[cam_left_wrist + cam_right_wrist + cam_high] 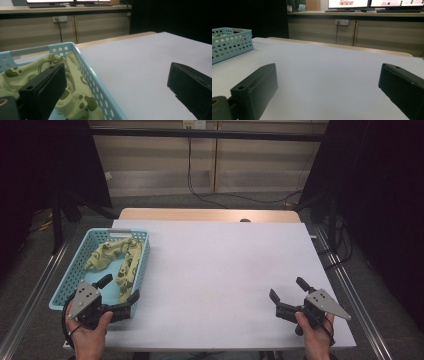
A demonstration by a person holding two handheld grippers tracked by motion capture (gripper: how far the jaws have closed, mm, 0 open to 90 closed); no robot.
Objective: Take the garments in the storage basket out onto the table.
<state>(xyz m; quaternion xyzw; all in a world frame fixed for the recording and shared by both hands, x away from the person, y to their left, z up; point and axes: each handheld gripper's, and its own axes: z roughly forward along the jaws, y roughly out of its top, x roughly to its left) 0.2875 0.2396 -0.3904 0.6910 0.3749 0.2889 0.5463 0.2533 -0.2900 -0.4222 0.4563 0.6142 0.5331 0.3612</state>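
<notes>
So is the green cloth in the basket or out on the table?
In: the cloth lies crumpled inside the blue basket, below its rim.

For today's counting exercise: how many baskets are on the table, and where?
1. The basket sits at the table's left edge, holding a green cloth. The left claw straddles its near right wall, one jaw inside, one outside. Nothing appears hidden.

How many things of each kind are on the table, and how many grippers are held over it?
Basket, light blue: 1
Cloth, yellow-green with a dark print, lying in the basket: 1
Grippers, left gripper and right gripper, both open: 2
Total: 4
</notes>
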